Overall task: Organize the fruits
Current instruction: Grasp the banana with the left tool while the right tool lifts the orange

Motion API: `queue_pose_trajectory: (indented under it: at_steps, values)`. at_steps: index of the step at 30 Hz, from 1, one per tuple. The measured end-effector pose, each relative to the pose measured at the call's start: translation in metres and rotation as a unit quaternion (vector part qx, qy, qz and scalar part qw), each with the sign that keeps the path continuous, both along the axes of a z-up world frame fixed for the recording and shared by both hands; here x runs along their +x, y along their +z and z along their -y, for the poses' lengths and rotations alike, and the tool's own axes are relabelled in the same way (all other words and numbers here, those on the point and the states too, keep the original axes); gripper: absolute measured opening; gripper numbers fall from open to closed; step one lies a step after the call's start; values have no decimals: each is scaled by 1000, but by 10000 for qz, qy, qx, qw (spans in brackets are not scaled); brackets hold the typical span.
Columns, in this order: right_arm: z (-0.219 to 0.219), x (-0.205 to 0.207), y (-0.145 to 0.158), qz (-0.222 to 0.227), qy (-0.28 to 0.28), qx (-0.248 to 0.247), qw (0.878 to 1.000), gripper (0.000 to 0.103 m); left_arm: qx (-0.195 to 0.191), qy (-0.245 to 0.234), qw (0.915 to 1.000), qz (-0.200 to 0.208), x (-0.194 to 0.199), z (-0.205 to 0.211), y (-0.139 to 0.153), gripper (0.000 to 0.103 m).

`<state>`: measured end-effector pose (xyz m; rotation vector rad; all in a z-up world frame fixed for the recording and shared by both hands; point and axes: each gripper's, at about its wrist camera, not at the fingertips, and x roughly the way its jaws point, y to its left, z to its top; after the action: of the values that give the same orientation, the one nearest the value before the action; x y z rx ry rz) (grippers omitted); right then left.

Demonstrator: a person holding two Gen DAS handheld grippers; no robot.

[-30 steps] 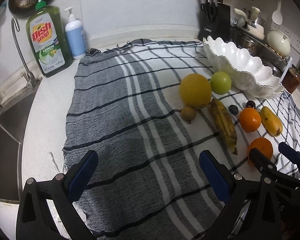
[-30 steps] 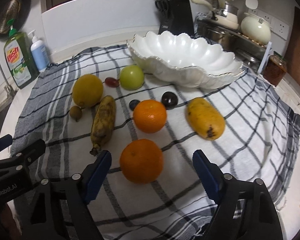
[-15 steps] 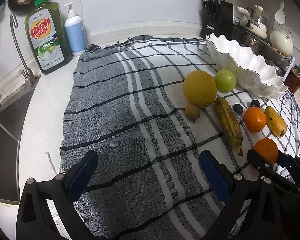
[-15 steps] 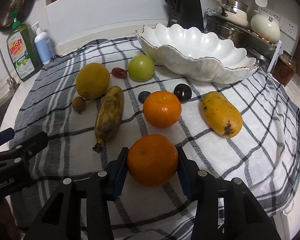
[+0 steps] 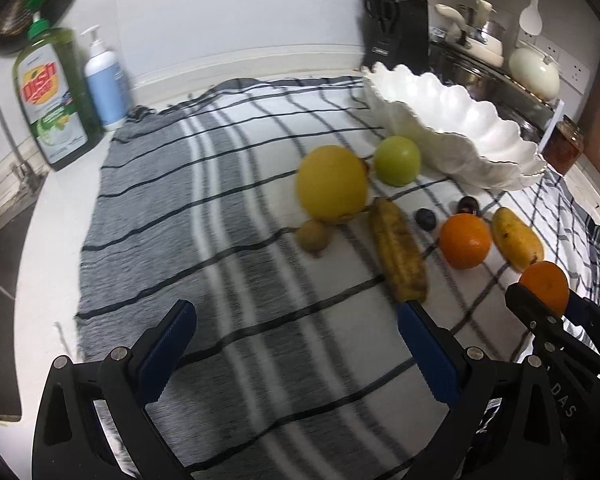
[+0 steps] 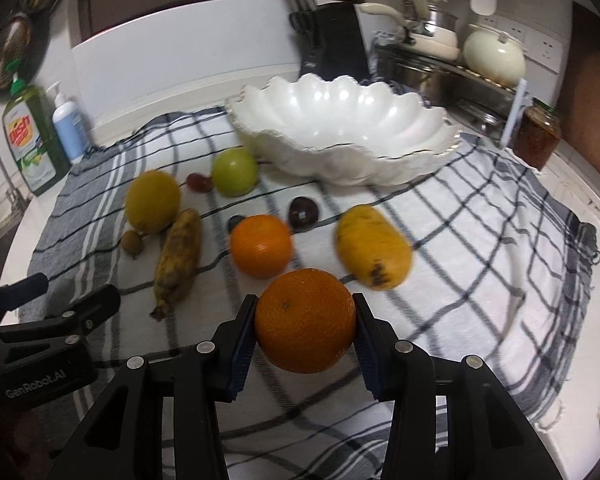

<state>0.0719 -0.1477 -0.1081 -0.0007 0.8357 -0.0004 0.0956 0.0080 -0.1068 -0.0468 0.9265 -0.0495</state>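
We hold the near orange point(image 6: 305, 326) firmly in the right gripper point(image 6: 305, 332), just short of the scalloped white bowl point(image 6: 344, 136); carry it level over the rim. Left gripper point(image 5: 296, 344) fingers stand wide, empty.

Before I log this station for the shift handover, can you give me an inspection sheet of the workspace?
Surface: checked cloth over a white counter.
Job's things: white scalloped bowl with nothing in it; one orange held; second orange, mango, banana, large yellow fruit, green apple, several small fruits on the cloth.
Clutter: dish soap bottle, pump bottle, jar.
Grippers: right gripper shut on the orange; left gripper open, holding nothing.
Cables: nothing seen.
Surroundings: knife block, pots on a rack, sink at the left.
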Motion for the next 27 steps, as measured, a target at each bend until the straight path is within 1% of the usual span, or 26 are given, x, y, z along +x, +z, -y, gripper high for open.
queue_pose_trajectory:
  at_steps: [7,12,16,21,23,25,27]
  values:
    - [27,1,6,-4,-324,15,9995,46,-84,-197,9998,-2,16,29,2,93]
    - [43,4,8,6,-477,16,9989,46,-6,-276,9996,-75,27,46,-2,85]
    - [51,9,7,-9,-551,51,9985,46,71,-303,9994,-135,34,54,-7,79]
    - [54,16,5,-48,-574,51,9983,46,138,-284,9993,-198,42,58,-13,75]
    - [55,19,4,-73,-572,57,9983,46,152,-284,9992,-232,45,59,-16,71]
    - [55,21,3,-87,-571,57,9983,46,151,-293,9991,-265,48,60,-18,65]
    - [56,24,2,-116,-572,77,9983,46,169,-312,9990,-266,51,62,-19,63]
